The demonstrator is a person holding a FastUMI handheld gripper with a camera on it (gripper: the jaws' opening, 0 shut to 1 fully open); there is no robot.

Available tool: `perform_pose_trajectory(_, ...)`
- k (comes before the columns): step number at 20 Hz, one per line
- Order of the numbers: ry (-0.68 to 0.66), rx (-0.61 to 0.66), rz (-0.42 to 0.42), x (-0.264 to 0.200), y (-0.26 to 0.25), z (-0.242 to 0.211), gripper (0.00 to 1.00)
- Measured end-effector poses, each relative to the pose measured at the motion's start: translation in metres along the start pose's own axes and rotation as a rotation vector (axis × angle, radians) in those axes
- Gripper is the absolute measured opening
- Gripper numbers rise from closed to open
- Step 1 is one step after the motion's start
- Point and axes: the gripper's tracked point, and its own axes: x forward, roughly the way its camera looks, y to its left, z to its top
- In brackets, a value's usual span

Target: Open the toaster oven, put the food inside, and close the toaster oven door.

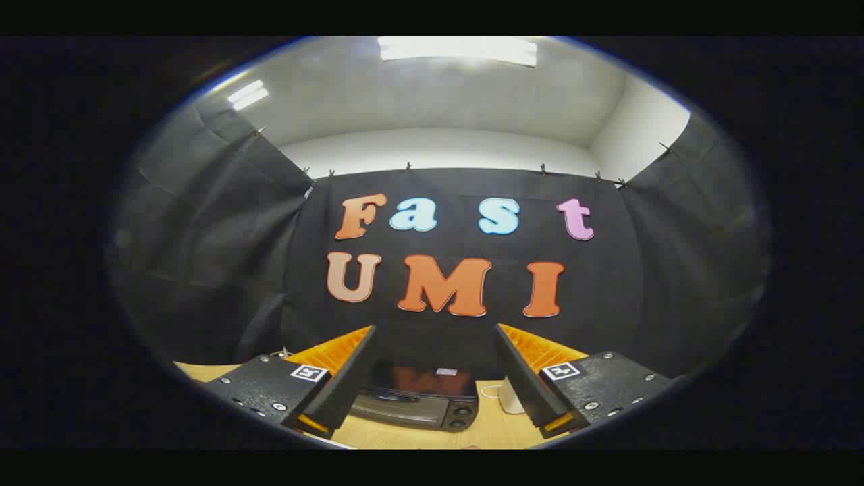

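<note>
A dark toaster oven [420, 399] stands on the wooden table [405, 435], seen beyond and between my two fingers. Its glass door looks shut, with a handle bar along the lower front and knobs at its right side. My gripper [435, 334] is held high and well back from the oven, fingers spread wide with nothing between them. No food is visible from this angle.
A small white object [511, 398] with a thin cord lies on the table just right of the oven, partly hidden behind my right finger. Black cloth walls close the booth at the back and on both sides.
</note>
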Motion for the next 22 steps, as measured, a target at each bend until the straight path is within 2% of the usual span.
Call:
perform_pose_trajectory(13, 0.016, 0.031, 0.025, 0.008, 0.018, 0.0, 0.99)
perform_pose_trajectory(22, 0.055, 0.048, 0.019, 0.028, 0.033, -0.027, 0.99)
